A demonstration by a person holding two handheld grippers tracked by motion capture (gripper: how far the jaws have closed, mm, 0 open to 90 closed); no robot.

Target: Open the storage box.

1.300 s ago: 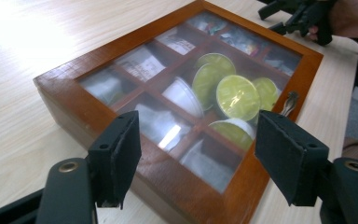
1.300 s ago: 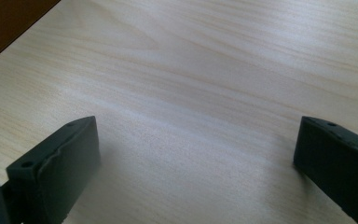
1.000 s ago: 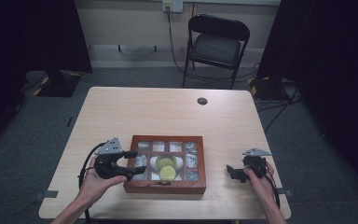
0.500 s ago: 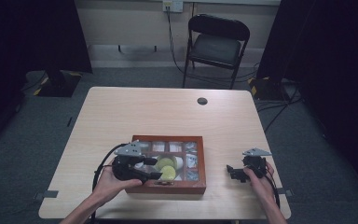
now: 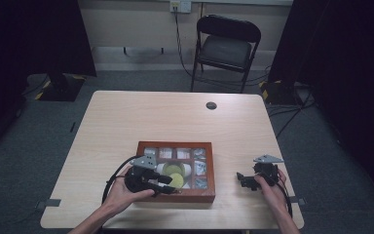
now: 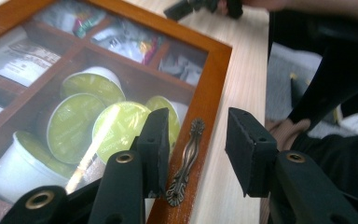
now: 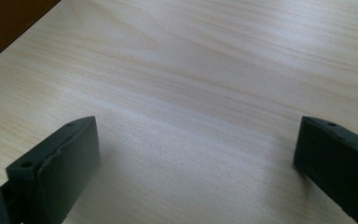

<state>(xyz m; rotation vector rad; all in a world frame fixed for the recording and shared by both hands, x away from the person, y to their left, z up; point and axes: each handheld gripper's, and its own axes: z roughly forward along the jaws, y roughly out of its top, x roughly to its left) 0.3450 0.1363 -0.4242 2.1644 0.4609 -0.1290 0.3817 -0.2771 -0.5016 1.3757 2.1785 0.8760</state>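
Wooden box (image 5: 176,171) with a glass lid, resting on the near half of the light wood table (image 5: 126,122), just left of the table's middle. Inside, under the glass, several green-topped pods (image 6: 72,126) in the near compartments, packets in the far ones. Small bronze handle (image 6: 186,161) fixed on the near frame edge of the lid.

Left gripper (image 6: 193,149) poised over the box's near left corner, jaws just narrowing and straddling the bronze handle, one jaw above the glass, the other beyond the frame over the table; pads apart from the handle, nothing clamped.

Right gripper (image 5: 246,179) low over bare table to the right of the box, near the table's near right corner, well apart from the box; jaws spread wide, empty.
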